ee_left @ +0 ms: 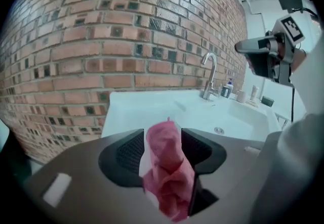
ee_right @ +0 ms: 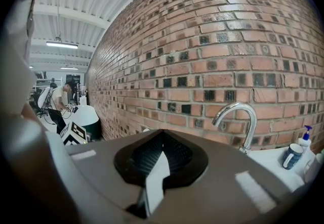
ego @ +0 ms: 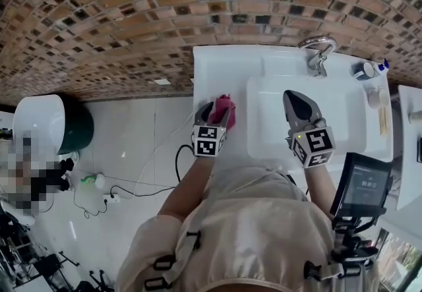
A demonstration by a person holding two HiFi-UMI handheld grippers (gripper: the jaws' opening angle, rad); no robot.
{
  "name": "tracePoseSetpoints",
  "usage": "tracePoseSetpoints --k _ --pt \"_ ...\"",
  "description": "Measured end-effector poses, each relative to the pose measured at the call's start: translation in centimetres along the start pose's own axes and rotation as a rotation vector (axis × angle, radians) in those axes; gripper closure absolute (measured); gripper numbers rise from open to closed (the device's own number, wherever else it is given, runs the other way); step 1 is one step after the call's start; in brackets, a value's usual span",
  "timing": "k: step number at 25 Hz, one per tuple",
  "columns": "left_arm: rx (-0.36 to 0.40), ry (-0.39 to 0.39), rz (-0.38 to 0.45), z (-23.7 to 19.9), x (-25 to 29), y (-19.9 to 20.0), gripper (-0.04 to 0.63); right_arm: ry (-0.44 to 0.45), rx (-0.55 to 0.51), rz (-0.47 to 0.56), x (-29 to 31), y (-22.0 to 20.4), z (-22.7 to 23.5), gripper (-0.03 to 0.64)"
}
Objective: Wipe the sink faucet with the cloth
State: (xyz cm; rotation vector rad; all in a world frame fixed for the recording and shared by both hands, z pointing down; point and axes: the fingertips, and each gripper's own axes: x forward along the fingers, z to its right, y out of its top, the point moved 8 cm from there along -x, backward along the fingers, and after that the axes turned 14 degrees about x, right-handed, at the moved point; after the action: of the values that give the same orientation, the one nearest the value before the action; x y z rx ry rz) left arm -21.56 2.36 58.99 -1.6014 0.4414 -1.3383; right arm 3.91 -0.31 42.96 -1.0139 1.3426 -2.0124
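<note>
Pink cloth (ee_left: 167, 167) stands bunched between the jaws of the left hand-held gripper (ee_left: 162, 133). They are wide apart: the right pad meets the fabric, but white shows between the left pad and it, so I judge the cloth loose, not pinched. The right hand-held gripper (ee_right: 162, 134) has its jaws together on nothing and hangs just in front of the faucet (ee_right: 238, 117), over the basin. The cloth is well left of the faucet and nearer the person, over the flat left rim of the sink (ego: 217, 66); whether it rests there I cannot tell. To do this step well, close squarely on the bunch and leave a good tuft past the tips, so that fabric, not jaw, meets the chrome. Keep clear of the bottles (ego: 369, 70) just right of the faucet.
</note>
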Motion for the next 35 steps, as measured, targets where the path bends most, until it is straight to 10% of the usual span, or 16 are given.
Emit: tracePoseSetpoints --k 7,13,17,35 --pt "0.000 0.037 0.259 -0.9 -3.3 9.0 0.391 0.020 -0.008 0.025 0.5 1.3 -0.6 0.626" --pt "0.143 -0.046 0.478 1.4 -4.3 17.5 0.400 0.034 -0.028 0.074 1.0 2.9 -1.3 0.626" --pt "0.115 -0.067 0.564 1.7 -4.9 19.6 0.557 0.040 -0.040 0.107 0.9 3.6 -1.8 0.626" --pt "0.164 -0.087 0.567 3.0 -4.6 20.2 0.594 0.071 -0.063 0.161 0.4 4.1 -2.2 0.627"
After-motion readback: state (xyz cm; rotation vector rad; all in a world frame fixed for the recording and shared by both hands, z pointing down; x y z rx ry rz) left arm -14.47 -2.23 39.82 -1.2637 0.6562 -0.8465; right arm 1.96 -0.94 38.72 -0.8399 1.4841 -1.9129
